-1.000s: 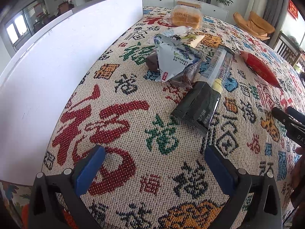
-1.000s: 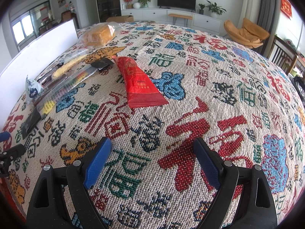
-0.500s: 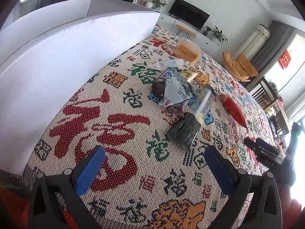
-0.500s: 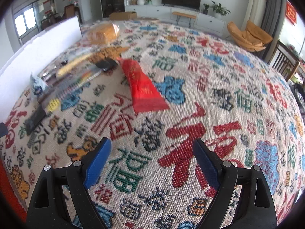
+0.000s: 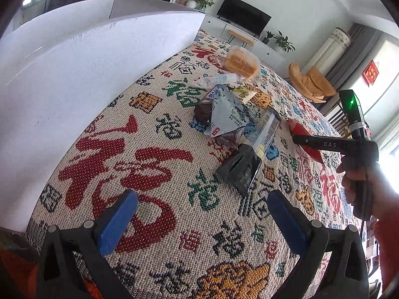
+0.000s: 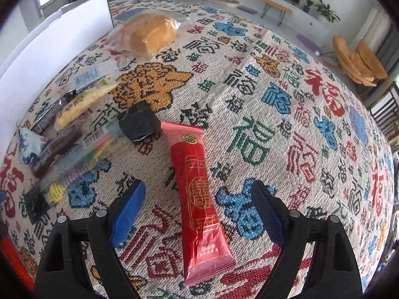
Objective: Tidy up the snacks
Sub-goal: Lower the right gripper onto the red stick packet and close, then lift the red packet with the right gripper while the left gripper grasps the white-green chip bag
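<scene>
Left wrist view first: the left hand-held gripper [image 5: 199, 220] hangs over the near end of the counter [image 5: 154, 154], which is covered in a woven cloth full of coloured characters. Its blue pads [image 5: 117, 221] are spread wide with nothing between them but cloth, so it holds nothing. The snacks sit further off in a loose cluster: a black packet [image 5: 240, 170] nearest, a silver-blue pouch [image 5: 224, 117] behind it, a bagged loaf of bread [image 5: 240, 63] at the far end. A white board [image 5: 74, 82] stands along the left edge. Over on the right a hand [image 5: 361, 182] carries the right hand-held gripper [image 5: 299, 139], whose tip is above a red sachet [image 5: 298, 129].

Right wrist view: that gripper's jaws are wide apart, having just closed in a touch. The red sachet lies flat on the cloth with its near half between the two fingers [image 6: 128, 210], and neither pad touches it. The black packet's end [image 6: 139, 122] sits just beside the sachet's far corner, with the bread further back on the left.
</scene>
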The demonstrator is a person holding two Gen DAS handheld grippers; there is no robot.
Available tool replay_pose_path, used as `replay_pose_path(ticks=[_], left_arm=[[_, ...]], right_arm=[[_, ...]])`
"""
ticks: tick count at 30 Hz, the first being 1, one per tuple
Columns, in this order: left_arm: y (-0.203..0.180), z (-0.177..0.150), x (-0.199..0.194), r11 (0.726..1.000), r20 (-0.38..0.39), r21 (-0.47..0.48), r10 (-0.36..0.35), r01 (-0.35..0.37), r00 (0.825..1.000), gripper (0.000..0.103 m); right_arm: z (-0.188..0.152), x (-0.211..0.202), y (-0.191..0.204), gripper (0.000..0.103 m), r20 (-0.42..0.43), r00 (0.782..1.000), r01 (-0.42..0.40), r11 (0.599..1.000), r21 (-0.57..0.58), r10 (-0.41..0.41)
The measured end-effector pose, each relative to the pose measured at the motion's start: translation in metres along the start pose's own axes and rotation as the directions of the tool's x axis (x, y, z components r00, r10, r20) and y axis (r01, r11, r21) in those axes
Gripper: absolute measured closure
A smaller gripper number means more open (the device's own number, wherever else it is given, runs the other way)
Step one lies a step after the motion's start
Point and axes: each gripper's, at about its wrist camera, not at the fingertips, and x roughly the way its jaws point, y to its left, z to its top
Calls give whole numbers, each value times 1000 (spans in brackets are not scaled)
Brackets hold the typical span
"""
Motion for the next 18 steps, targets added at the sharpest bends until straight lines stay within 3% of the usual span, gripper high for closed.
replay_pose_path(ticks=[2,3,4,5,6,10,18], left_arm=[[0,0,3,1000,-8,-1,3,-3,1000,0],[-1,1,4,1000,-12,-1,4,-4,1000,0],[-1,1,6,1000,-16,1,6,-6,1000,0],[-2,1,7,1000,-19,3,8,-8,1000,0],[-3,1,8,1000,-20,4,10,-10,1000,0],[-2,0,8,1000,-21,3,17,-17,1000,0],[1,1,7,1000,-19,-13,3,-4,1000,0]], right_arm=[[-3,0,0,17,0,1000,-5,1000,3,5],[-3,1,0,26,-4,1000,-11,1000,7,11],[-5,2,-1,49,-15,1000,-21,1000,12,21],[-6,5,-2,65,-33,999,-36,999,19,37],[-7,5,-3,72,-31,998,-62,998,32,63],[-11,-3,-12,81,7,997,-75,993,94,75],[-51,-34,-29,82,90,980,-194,939,283,175]])
